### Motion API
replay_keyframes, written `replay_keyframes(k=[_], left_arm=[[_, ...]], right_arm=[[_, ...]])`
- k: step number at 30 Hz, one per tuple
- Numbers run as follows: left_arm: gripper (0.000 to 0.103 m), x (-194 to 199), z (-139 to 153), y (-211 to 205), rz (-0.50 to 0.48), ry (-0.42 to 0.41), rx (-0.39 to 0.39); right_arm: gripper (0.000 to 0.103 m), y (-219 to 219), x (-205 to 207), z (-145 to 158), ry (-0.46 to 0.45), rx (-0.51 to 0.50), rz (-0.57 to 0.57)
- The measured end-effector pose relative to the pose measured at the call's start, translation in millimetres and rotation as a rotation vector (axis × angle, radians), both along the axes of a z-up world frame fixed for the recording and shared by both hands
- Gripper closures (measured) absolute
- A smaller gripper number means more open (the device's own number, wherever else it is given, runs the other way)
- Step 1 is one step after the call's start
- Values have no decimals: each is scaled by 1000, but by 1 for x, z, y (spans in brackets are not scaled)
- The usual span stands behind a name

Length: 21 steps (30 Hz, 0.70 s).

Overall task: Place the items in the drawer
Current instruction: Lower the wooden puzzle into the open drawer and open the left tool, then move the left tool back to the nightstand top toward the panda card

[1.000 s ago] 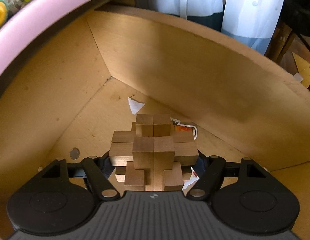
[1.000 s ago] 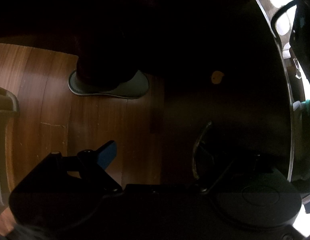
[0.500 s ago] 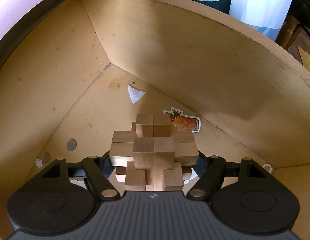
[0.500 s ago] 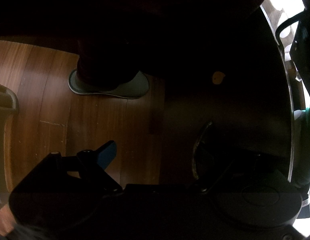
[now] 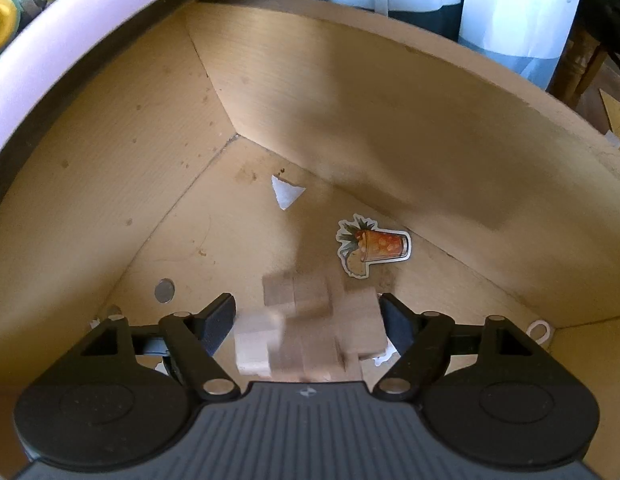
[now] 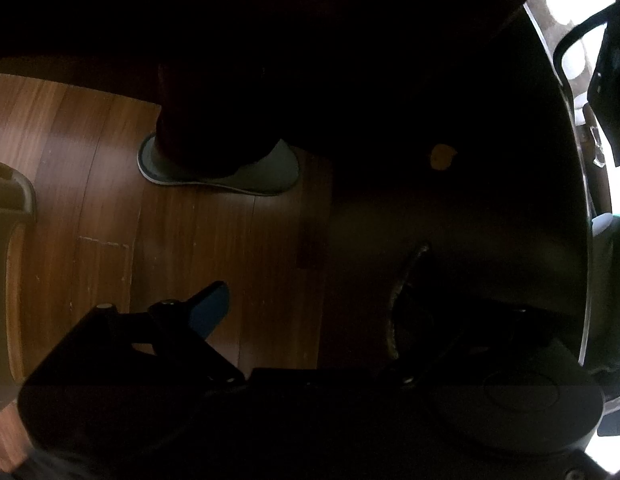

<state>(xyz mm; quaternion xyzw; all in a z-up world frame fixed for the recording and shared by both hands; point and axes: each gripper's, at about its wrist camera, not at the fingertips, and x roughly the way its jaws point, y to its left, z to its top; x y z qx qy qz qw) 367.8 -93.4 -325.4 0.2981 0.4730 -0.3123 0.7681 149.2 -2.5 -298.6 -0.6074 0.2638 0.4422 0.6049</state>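
Since a second ago the wooden block puzzle (image 5: 310, 328), then clamped crisp between my left gripper (image 5: 307, 320) fingers, has gone to a motion-smeared jumble, and the jaws are opening around it. It sits between the fingers (image 5: 219, 320) over the drawer floor; the near side looks clear of the pad, though on the far side I cannot tell whether block and pad still touch. Its lower part is cut off by the gripper body.

Nothing readable in either view. The only printed thing is a sticker (image 5: 372, 246) of an orange drink with a pineapple, stuck to the drawer (image 5: 350, 120) floor just beyond the puzzle. Further on lies a torn white scrap (image 5: 285, 194), and a small grey disc (image 5: 164, 290) sits left of the fingers. Over the drawer's far wall hang white garments (image 5: 510, 4); a pale pink edge (image 5: 69, 40) curves over the upper left.

On the right wrist view almost everything is black. My right gripper (image 6: 305, 312) is opening with nothing between the fingers; only the left blue-padded finger (image 6: 209, 308) shows, the other lost in shadow. Beyond it are a brown plank floor (image 6: 89, 200) and a grey slipper (image 6: 229, 176) under a dark leg.
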Motion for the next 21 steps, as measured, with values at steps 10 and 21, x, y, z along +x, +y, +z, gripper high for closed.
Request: replay_keyframes(k=[10, 21], left_arm=[[23, 0, 4, 8, 11, -26, -23], [23, -8, 32, 28, 31, -43, -99]], right_arm=[[11, 4, 0, -2, -4, -14, 2], [11, 8, -2, -3, -7, -30, 1]])
